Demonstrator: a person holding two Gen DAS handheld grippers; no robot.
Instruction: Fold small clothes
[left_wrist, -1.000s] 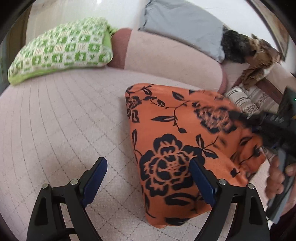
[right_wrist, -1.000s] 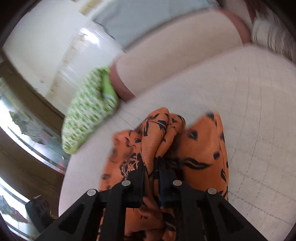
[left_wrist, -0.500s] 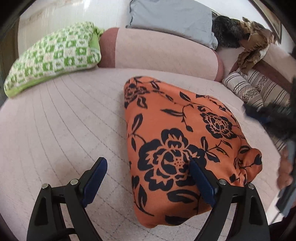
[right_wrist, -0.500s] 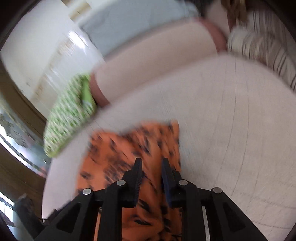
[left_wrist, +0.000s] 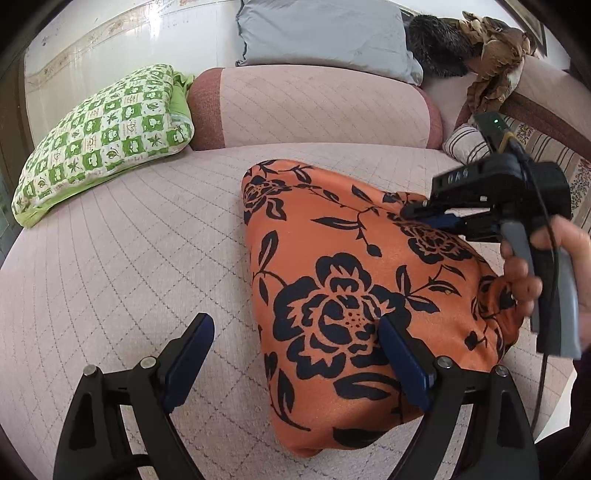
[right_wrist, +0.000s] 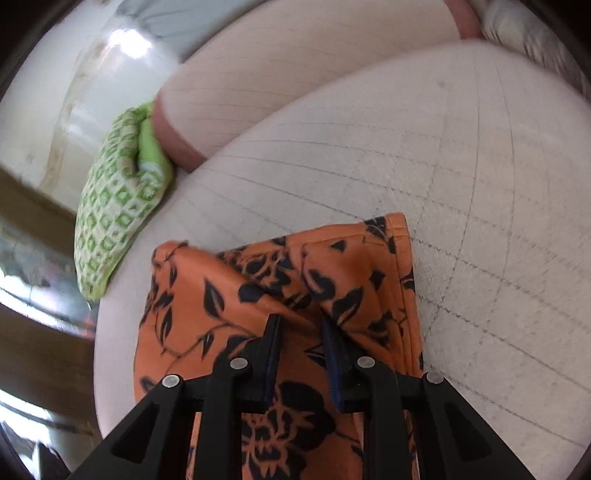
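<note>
Quilted pink bed, 1 folded orange flowered garment lying flat on it.
My left gripper hangs wide open over its near edge; my right gripper, slightly parted after just opening, holds nothing above the cloth.

r gripper jaws just opened slightly, over orange floral cloth on quilted bed.

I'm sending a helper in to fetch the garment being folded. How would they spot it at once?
Start at the pale pink quilted bed, below the long bolster. Near its middle lies the orange garment, folded into a rough wedge. It alone is bright orange with dark navy flowers; the pillow nearby is green-and-white checked.
</note>
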